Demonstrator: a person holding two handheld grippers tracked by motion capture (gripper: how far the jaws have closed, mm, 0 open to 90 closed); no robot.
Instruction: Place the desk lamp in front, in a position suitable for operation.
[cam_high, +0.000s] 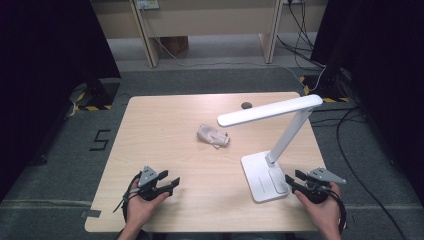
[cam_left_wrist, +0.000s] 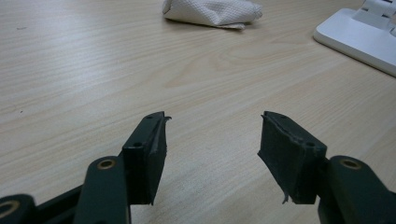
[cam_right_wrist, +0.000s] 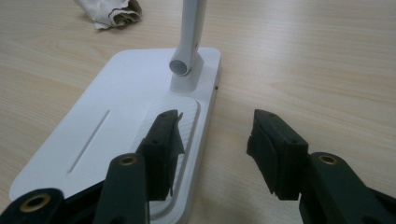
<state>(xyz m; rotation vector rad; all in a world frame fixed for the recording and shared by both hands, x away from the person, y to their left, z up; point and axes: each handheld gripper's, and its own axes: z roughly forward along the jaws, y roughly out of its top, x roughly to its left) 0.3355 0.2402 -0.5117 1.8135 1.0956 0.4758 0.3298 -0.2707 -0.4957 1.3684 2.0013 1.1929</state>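
Note:
A white desk lamp (cam_high: 280, 130) stands on the right part of the wooden table (cam_high: 160, 125), its flat base (cam_high: 262, 175) near the front edge and its bar head reaching left over the table. A crumpled whitish cloth (cam_high: 212, 135) lies at the table's middle. My left gripper (cam_high: 170, 183) rests low at the front left, open, with bare wood between its jaws (cam_left_wrist: 212, 140). My right gripper (cam_high: 293, 178) sits at the front right, open, right beside the lamp base (cam_right_wrist: 140, 121); one jaw hangs over the base's edge, the other over the wood (cam_right_wrist: 217, 140). The cloth (cam_left_wrist: 212, 11) lies far ahead of the left jaws.
A small dark round object (cam_high: 246, 105) lies near the table's far edge. Cables (cam_high: 345, 125) trail over the grey floor at the right. A number 5 is taped on the floor (cam_high: 100, 140) at the left. Wooden furniture legs (cam_high: 150, 35) stand behind the table.

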